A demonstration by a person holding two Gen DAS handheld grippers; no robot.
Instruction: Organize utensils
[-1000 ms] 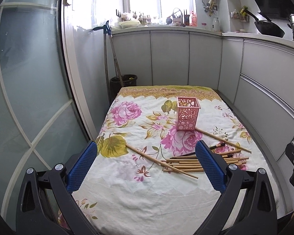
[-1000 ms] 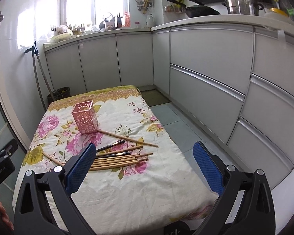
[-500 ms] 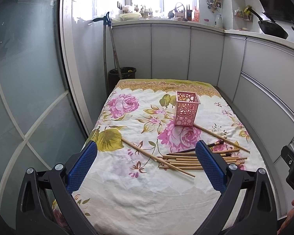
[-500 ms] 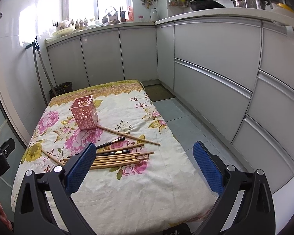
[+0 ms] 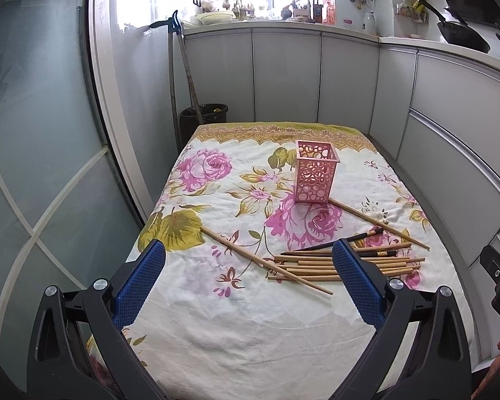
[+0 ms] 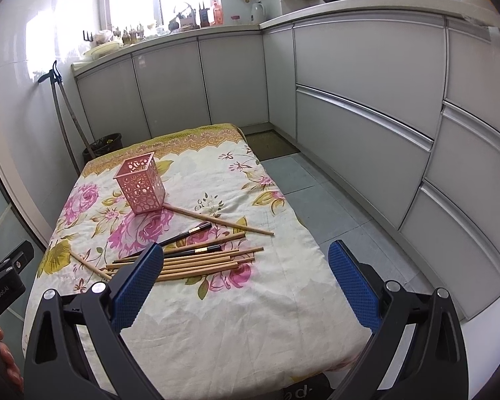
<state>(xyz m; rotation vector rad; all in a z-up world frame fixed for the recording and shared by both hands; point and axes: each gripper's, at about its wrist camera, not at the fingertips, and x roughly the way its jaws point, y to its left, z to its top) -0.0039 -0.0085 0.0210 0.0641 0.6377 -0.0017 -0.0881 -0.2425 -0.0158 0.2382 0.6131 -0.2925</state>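
A pink perforated holder (image 5: 315, 176) stands upright and empty on a table with a floral cloth (image 5: 216, 316); it also shows in the right wrist view (image 6: 140, 187). Several wooden chopsticks (image 5: 320, 266) and two black ones (image 5: 350, 238) lie in a loose pile in front of it, also in the right wrist view (image 6: 203, 261). One wooden chopstick (image 5: 266, 261) lies apart to the left, another (image 5: 380, 223) beside the holder. My left gripper (image 5: 248, 276) is open and empty above the near table. My right gripper (image 6: 246, 278) is open and empty, right of the pile.
Grey kitchen cabinets (image 6: 366, 100) run along the back and right. A glass door (image 5: 33, 166) stands at the left. A black bin (image 5: 203, 121) and a mop handle (image 5: 180, 76) stand behind the table. Tiled floor (image 6: 333, 200) lies right of the table.
Both grippers have tilted down and moved slightly nearer the table; the holder and chopsticks now sit lower in both views. Nothing on the table has moved.
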